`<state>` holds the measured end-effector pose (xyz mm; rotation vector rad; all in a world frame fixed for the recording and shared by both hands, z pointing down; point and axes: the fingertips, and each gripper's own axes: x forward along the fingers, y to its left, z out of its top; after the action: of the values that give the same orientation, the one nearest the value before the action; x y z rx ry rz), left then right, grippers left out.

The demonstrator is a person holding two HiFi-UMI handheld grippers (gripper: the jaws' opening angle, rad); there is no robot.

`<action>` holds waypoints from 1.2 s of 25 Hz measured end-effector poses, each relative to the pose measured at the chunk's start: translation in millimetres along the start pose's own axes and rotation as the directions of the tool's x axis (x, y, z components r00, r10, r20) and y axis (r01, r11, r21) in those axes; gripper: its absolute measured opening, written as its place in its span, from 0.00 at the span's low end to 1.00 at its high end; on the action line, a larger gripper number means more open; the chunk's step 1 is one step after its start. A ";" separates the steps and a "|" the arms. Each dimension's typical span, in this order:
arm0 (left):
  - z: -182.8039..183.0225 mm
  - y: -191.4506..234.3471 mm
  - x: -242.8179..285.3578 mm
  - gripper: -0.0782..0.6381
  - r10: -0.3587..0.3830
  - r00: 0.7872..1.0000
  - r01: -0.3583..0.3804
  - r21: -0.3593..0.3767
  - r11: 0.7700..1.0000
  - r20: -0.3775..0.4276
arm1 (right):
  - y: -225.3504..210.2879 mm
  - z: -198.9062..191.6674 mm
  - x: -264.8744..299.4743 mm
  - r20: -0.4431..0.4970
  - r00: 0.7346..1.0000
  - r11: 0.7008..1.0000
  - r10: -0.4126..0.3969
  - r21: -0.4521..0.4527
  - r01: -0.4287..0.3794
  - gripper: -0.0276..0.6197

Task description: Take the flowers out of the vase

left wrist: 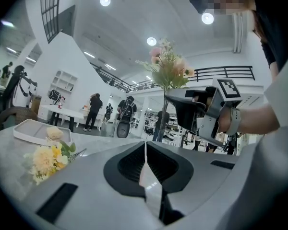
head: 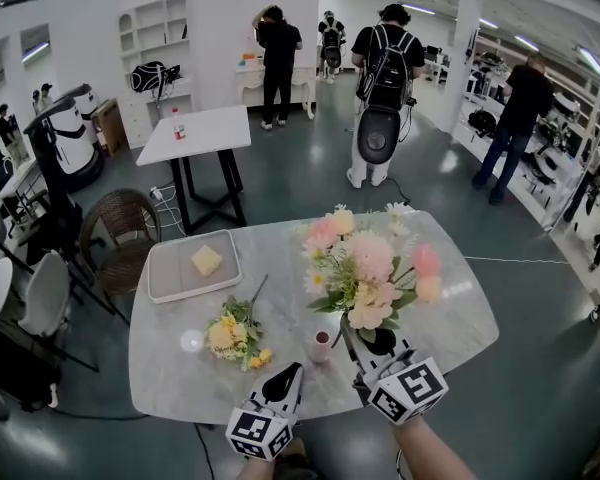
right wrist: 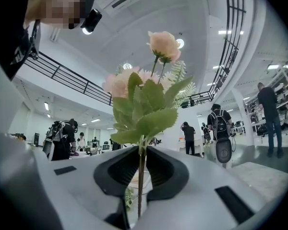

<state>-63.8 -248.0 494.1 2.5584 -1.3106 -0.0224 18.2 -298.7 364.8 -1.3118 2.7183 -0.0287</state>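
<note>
A bunch of pink and cream flowers (head: 368,266) stands upright above the table's right half. My right gripper (head: 350,343) is shut on its thin green stem (right wrist: 140,176), and leaves and a pink bloom (right wrist: 164,44) rise above the jaws. In the left gripper view the same bunch (left wrist: 168,68) stands over the right gripper (left wrist: 189,110). A small pale vase (head: 322,346) stands just left of the held stem. A yellow bunch (head: 234,334) lies flat on the table, seen low at the left as the yellow flowers (left wrist: 47,156). My left gripper (head: 290,372) is shut and empty (left wrist: 145,145).
A grey tray (head: 165,283) with a yellow block sits at the marble table's (head: 450,308) back left. A wicker chair (head: 120,223) and a white chair stand to the left. Several people and a white table (head: 200,133) are farther back in the room.
</note>
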 end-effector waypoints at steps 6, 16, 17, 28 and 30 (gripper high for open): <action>-7.8 -9.9 -14.2 0.14 0.009 1.000 -0.009 0.000 1.000 -0.002 | 8.1 -1.4 -14.7 -0.002 1.000 1.000 0.005 -0.002 -0.005 0.13; -16.5 -27.0 -33.9 0.14 0.023 1.000 -0.023 -0.001 1.000 0.001 | 17.7 -4.4 -41.8 -0.004 1.000 1.000 0.003 0.006 -0.003 0.13; -16.4 -28.3 -36.1 0.14 0.024 1.000 -0.024 -0.001 1.000 0.002 | 19.4 -4.0 -43.8 -0.004 1.000 1.000 0.003 0.006 -0.003 0.13; -20.5 -49.2 -56.8 0.14 0.045 0.999 -0.045 0.001 0.999 0.009 | 32.0 -2.3 -70.9 -0.005 1.000 1.000 0.016 0.011 -0.016 0.13; -21.7 -49.5 -62.9 0.14 0.051 0.999 -0.052 0.001 0.999 0.012 | 37.1 -3.5 -73.9 -0.006 1.000 1.000 0.019 0.013 -0.019 0.13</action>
<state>-58.8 -165.3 496.3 2.5285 -1.3809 -0.0262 34.4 -218.0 373.3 -1.2847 2.7303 -0.0480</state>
